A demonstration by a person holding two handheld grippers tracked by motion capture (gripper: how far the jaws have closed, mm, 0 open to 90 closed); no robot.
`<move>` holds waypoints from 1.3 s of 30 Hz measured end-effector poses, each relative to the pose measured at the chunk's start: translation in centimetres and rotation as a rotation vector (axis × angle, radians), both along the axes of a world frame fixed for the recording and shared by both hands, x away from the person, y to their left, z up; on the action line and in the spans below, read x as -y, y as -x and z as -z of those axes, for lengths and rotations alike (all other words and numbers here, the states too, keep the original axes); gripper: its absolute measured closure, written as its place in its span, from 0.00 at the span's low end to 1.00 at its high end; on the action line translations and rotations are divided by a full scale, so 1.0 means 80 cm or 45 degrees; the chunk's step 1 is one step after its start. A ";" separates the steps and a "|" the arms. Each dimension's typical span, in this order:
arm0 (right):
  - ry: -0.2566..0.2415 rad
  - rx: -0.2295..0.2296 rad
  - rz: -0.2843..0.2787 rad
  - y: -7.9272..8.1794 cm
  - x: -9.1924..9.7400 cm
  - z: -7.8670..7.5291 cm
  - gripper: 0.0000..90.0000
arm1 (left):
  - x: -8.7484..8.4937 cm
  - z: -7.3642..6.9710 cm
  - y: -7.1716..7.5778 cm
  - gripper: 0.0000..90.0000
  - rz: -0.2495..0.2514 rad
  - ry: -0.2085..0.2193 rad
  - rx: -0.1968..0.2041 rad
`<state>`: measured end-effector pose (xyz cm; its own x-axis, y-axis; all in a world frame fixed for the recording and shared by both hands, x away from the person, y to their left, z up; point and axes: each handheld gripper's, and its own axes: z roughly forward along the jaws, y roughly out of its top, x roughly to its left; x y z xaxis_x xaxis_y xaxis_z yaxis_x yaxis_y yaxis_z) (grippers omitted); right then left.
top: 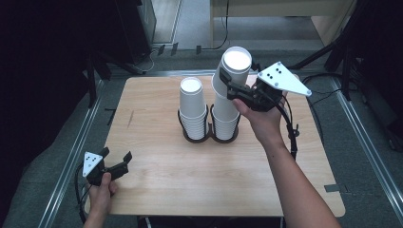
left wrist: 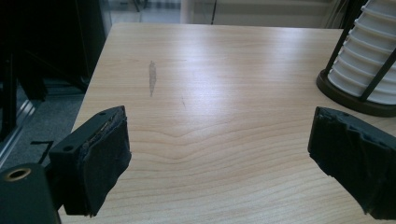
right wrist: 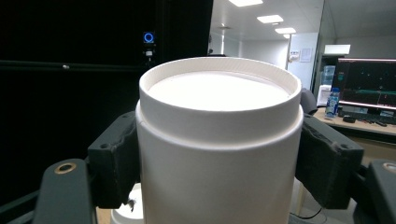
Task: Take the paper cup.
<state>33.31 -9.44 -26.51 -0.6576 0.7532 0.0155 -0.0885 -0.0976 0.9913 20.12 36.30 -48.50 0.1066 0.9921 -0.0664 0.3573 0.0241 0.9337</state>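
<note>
Black padded jaws of the right gripper [right wrist: 219, 154] are clamping an inverted white paper cup [right wrist: 218, 140] on both sides, just under its rolled base rim. That cup [top: 233, 71] is sitting uppermost on the right-hand stack [top: 224, 116], directly below the gripper. Judged advice: lifting straight up, without squeezing harder, is keeping the thin, smooth wall round. Beyond, a shorter stack [top: 192, 107] is standing in a dark wire holder [top: 197, 135]. Left gripper [top: 118, 166] is resting released on the matte wood-grain table [top: 190, 180].
</note>
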 end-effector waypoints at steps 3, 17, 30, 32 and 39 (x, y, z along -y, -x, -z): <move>-0.012 -0.004 -0.025 0.005 0.006 0.003 0.26 | 0.000 0.000 0.000 0.06 0.004 -0.004 0.000; -0.004 -0.038 -0.274 0.030 0.033 0.047 0.26 | 0.003 -0.004 0.001 0.06 0.052 -0.028 0.025; 0.017 -0.060 -0.401 0.045 0.041 0.085 0.26 | 0.033 -0.022 0.000 0.06 0.217 0.046 0.089; 0.025 -0.065 -0.416 0.045 0.042 0.090 0.26 | 0.040 -0.026 -0.001 0.06 0.257 0.080 0.099; 0.051 -0.057 -0.505 0.047 0.045 0.102 0.26 | 0.070 -0.045 -0.003 0.06 0.456 0.079 0.140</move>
<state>29.58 -13.02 -34.67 -0.8969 0.4414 0.0266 -0.0081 -0.0766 0.9970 20.40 30.70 -44.86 0.4559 0.8850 -0.0942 0.2511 -0.0263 0.9676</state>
